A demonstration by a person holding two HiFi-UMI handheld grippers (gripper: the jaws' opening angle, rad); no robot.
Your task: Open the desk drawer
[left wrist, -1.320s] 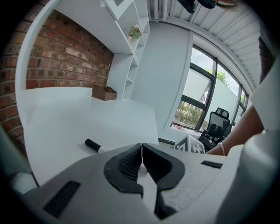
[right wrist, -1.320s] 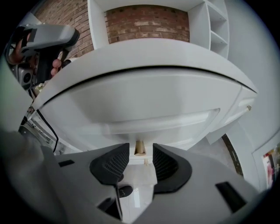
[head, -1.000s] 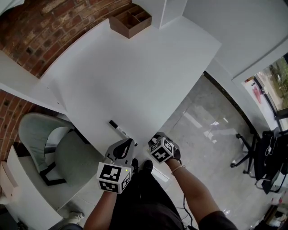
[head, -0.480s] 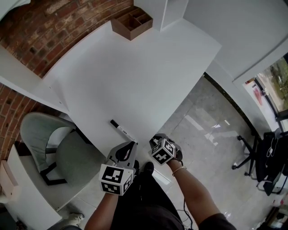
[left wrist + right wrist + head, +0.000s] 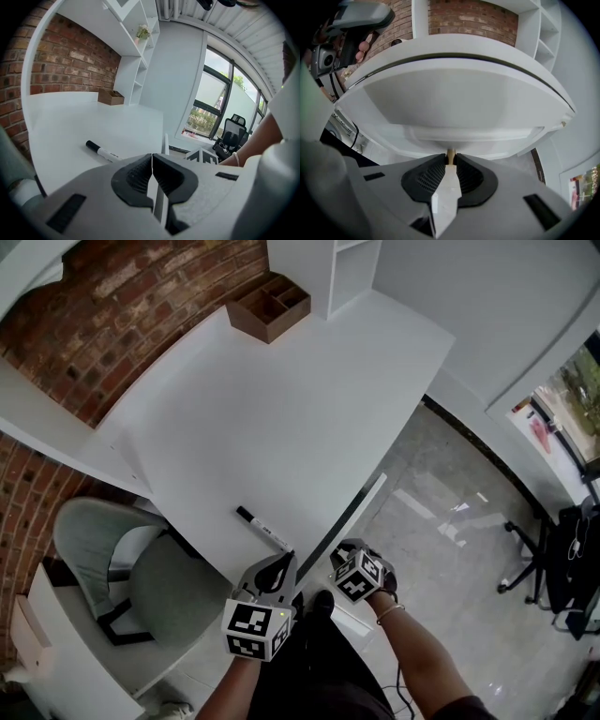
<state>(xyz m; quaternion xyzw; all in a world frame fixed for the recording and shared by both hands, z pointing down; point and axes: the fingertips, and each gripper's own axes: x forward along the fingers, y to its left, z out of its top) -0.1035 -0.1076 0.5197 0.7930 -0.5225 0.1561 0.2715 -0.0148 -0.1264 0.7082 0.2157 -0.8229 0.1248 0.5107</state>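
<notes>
Right gripper [image 5: 451, 161], jaws just tightened on the tan knob [image 5: 451, 153], has the drawer [image 5: 459, 105] barely out under the front edge of the desk [image 5: 281, 409] (left gripper [image 5: 152, 161] closed on nothing), and a slanted pull could slip that narrow pinch off.

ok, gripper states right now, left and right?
Left gripper: closed, empty.
Right gripper: jaws have just been closing, now clamped on the drawer knob.

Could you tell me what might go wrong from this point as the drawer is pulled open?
The right claw pinches only the small tan knob at its tips, so it might slip off mid-pull. The marker lies near the front edge of the desk beside the shut left claw; a nudge could roll it off.
</notes>
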